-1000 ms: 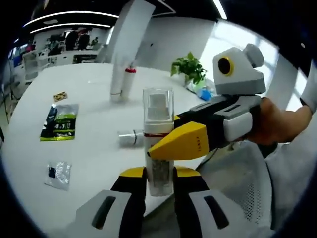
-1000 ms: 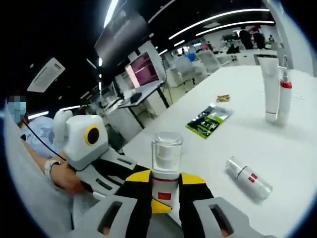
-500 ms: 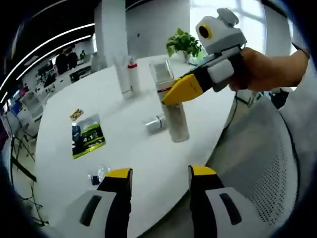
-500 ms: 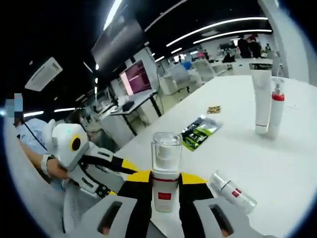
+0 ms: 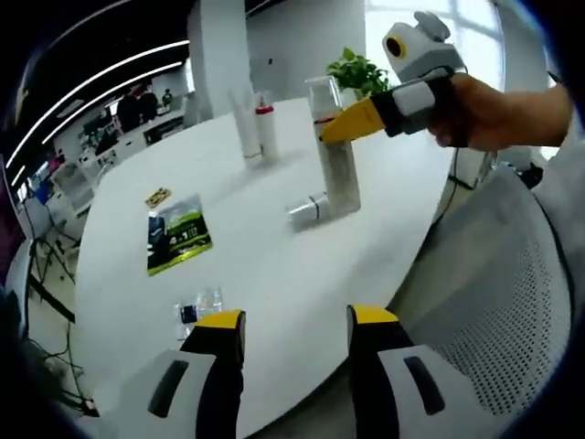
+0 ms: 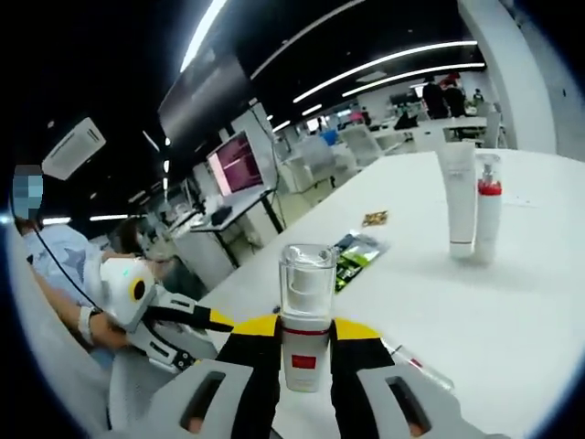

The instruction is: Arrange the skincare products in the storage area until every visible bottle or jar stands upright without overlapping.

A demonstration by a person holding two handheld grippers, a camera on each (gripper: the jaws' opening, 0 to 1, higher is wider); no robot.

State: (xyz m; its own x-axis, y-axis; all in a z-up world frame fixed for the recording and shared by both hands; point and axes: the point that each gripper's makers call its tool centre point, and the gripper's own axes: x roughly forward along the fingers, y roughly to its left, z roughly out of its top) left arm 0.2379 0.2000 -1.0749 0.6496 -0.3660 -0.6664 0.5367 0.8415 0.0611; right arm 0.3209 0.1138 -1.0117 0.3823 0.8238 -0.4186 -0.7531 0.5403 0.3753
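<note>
- Grip first: we have the right gripper (image 6: 304,361) clamped on the pump bottle (image 6: 305,315) just below its clear cap, upright, so it can go down on its base.
- In the left gripper view that bottle (image 5: 336,146) stands over the white table (image 5: 274,265), and we judge it at or near the surface.
- Our left gripper (image 5: 294,352) has its jaws apart and empty, well short of the bottle.
- Just beside the held bottle a small bottle (image 5: 309,209) lies on its side, so we judge it the next to right.
- Far across, the white tube (image 5: 246,135) and red-collared bottle (image 5: 268,133) stand upright side by side.
</note>
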